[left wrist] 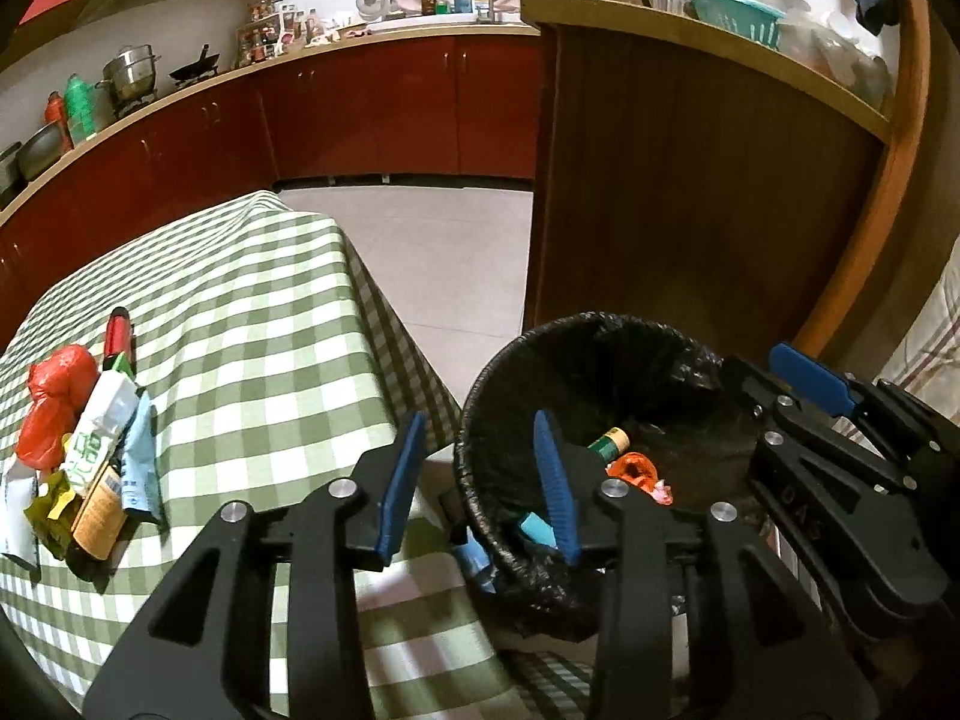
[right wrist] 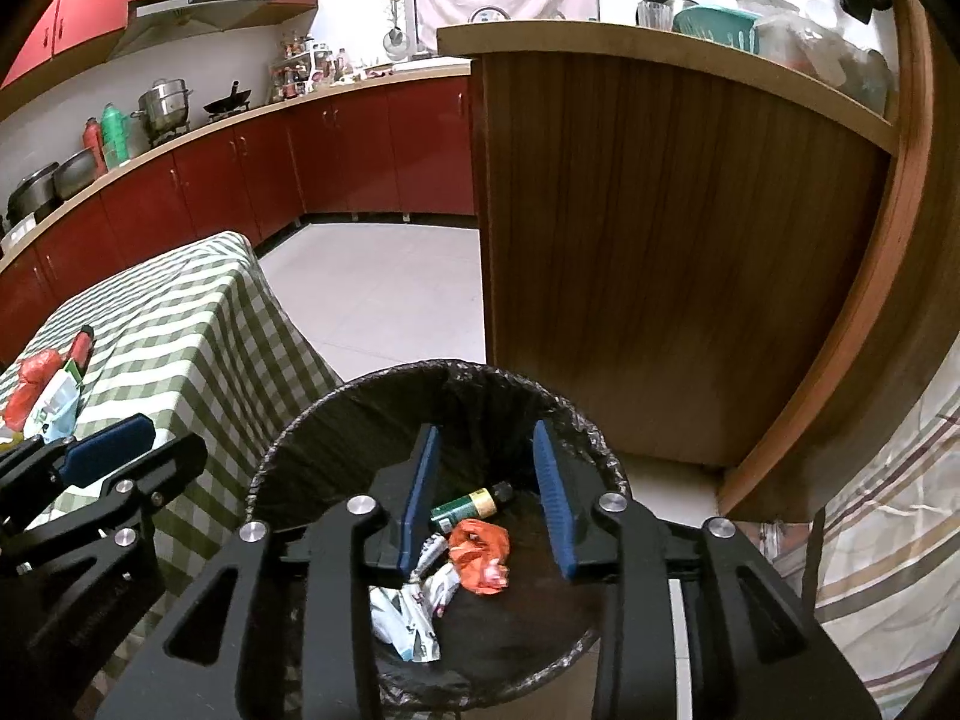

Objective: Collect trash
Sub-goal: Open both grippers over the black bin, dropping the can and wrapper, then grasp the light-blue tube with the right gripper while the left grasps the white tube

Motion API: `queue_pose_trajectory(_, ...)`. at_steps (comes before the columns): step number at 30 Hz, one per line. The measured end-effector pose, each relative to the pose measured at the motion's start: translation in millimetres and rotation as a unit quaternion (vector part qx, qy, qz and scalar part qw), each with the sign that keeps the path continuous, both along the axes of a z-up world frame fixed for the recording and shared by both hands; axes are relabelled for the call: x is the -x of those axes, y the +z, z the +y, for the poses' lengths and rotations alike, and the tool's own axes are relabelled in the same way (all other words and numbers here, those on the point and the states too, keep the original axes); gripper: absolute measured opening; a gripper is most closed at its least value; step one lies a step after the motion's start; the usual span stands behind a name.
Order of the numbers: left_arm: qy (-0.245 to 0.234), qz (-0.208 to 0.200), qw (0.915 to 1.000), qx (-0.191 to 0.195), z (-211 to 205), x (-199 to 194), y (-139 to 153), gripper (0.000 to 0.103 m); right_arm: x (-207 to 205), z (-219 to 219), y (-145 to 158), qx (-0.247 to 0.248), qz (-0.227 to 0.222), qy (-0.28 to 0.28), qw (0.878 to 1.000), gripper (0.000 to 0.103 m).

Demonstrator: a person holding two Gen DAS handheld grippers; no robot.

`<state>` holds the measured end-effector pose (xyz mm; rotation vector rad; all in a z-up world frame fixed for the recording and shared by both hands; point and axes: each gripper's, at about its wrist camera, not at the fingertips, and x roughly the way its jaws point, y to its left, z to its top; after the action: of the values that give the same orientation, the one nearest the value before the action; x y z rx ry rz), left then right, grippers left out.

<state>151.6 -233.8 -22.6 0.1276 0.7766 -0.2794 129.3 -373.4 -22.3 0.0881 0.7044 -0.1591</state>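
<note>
Both tongs sit over the bin, jaws apart, nothing between the pads.

Right tongs [right wrist: 486, 498]: straight above the bin [right wrist: 312, 420] mouth, empty. On the bin floor under them: white wrapper [right wrist: 408, 612] nearest, orange wrapper [right wrist: 480, 546] just past it, green bottle [right wrist: 468, 504] beyond, all touching or nearly so.

Left tongs [left wrist: 480, 480]: straddling the bin's 9 o'clock rim, right pad inside the liner, left pad over the counter [left wrist: 270, 330] edge. Also empty. A light-blue piece [left wrist: 534, 531] lies inside the bin near the right pad; another blue scrap [left wrist: 474, 564] sits outside the rim between bin and counter. Can't tell if it's on the floor or caught on the cloth.

Step, my read: drop-off just done for both, release phase.

Remaining trash: pile [left wrist: 90, 456] on the counter at 9 o'clock from the left tongs, well apart. Red bag [left wrist: 54, 402], white carton [left wrist: 99, 426], blue pouch [left wrist: 139, 468], brown-label bottle [left wrist: 96, 516], olive wrapper [left wrist: 51, 504], red-black tube [left wrist: 117, 333] at the far end. Items overlap.

Next move calls for: swing left tongs to the pile, open wider, take a top item first (carton or pouch), since the bottle is partly buried. Bag is soft, so pinch a fold. Check the stray blue scrap by the rim too.
</note>
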Motion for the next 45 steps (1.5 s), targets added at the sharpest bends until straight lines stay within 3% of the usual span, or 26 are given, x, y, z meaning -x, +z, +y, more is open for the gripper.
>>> queue_pose_trajectory(11,0.016,-0.010,0.9998,0.007,28,7,15,0.050,7,19,13,0.007,-0.009,0.008,1.000,0.042)
queue_pose_trajectory(20,0.043,-0.016,0.9989,0.005,76,17,25,0.062,8,53,21,0.006,-0.013,0.031,0.999,0.048)
queue_pose_trajectory(35,0.119,-0.037,0.9921,-0.013,178,44,38,0.068,5,133,24,0.001,-0.010,0.101,0.995,0.050)
queue_pose_trajectory(45,0.173,-0.026,0.9843,-0.023,237,55,33,0.068,1,183,23,0.000,-0.004,0.146,0.989,0.050)
